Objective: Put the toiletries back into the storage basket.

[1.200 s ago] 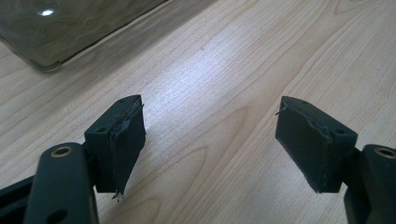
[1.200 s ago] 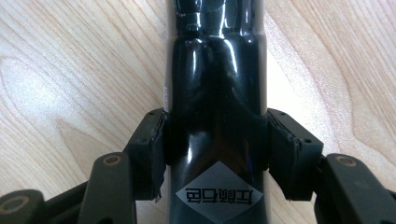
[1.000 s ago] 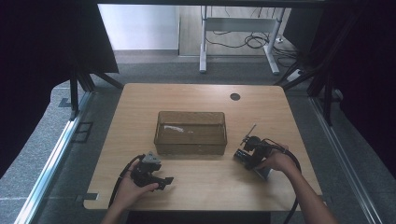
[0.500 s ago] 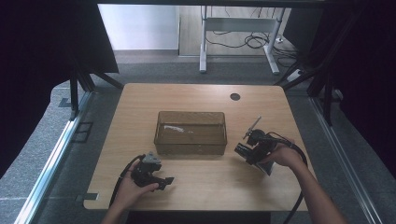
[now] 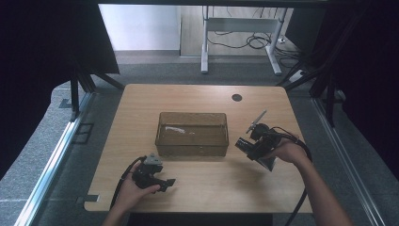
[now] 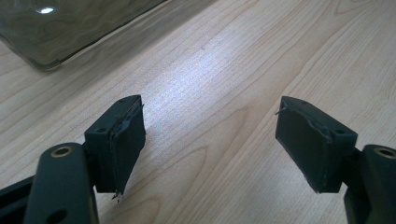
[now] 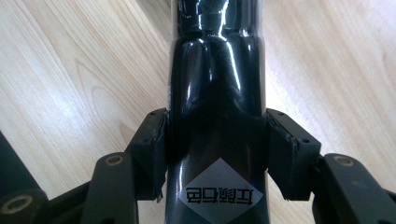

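The left hand (image 5: 141,181) lay low at the near edge of the tabletop (image 5: 197,99), its left gripper (image 6: 210,140) pointing across the wood with the jaws wide apart and nothing between them. The right forearm reached in from the near right; the right hand (image 5: 287,153) held the right gripper (image 7: 215,154) raised, jaws clamped on both sides of a glossy black bottle (image 7: 215,84).

Black claws (image 6: 210,149), worn rubber pads (image 6: 310,142), brass rivets, black trailing cables (image 5: 120,186).

We saw a glossy black bottle (image 7: 217,93) with a pale diamond label bearing characters, gripped at its body between our right claw's pads above the wooden surface (image 7: 70,70).
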Available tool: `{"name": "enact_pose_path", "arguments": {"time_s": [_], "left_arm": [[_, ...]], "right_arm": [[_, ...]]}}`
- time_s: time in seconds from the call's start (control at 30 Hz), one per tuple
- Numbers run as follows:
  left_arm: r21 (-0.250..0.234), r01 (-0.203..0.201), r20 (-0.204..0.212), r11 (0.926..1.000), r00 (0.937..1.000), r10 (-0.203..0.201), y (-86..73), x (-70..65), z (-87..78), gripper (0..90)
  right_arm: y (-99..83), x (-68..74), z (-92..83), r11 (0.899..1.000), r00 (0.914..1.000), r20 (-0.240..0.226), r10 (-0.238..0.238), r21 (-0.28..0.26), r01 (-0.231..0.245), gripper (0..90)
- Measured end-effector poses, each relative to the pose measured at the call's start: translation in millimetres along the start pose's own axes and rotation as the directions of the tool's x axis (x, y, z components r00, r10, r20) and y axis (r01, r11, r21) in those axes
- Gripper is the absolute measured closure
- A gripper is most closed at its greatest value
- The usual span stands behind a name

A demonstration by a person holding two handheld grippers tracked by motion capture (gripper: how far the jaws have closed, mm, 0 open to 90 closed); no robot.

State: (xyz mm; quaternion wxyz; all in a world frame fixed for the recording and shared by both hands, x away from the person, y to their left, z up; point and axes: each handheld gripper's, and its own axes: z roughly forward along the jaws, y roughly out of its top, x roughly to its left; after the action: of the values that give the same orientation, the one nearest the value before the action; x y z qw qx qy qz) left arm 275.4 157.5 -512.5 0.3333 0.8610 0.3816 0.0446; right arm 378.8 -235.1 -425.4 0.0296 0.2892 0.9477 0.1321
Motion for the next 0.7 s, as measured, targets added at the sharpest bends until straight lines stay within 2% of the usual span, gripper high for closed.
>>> {"name": "enact_pose_path", "arguments": {"time_s": [0.27,0.5,0.53,0.67,0.7], "left_arm": [[-0.001,0.0,0.003,1.0,1.0,0.0,0.2,-0.9,-0.3,24.5],[0.0,0.0,0.001,1.0,1.0,0.0,0.1,-0.4,-1.3,24.6],[-0.003,0.002,0.001,1.0,1.0,-0.002,0.1,-0.5,-0.7,24.6],[-0.003,0.0,0.0,1.0,1.0,0.0,0.1,-0.9,0.3,24.6],[-0.003,-0.001,0.0,1.0,1.0,0.001,0.2,-1.0,0.4,24.5]], "right_arm": [[18.1,-0.3,-18.9,0.999,0.9999,0.014,-0.009,-0.039,0.01,44.7],[31.4,2.0,-24.3,0.998,0.9994,0.006,-0.034,-0.053,0.034,44.7],[36.2,1.6,-25.9,0.998,0.999,-0.011,-0.044,-0.056,0.043,44.7],[43.8,1.2,-29.4,0.997,0.9988,-0.013,-0.048,-0.064,0.047,44.7],[50.9,1.4,-32.0,0.996,0.9984,-0.002,-0.057,-0.065,0.057,44.8]]}}
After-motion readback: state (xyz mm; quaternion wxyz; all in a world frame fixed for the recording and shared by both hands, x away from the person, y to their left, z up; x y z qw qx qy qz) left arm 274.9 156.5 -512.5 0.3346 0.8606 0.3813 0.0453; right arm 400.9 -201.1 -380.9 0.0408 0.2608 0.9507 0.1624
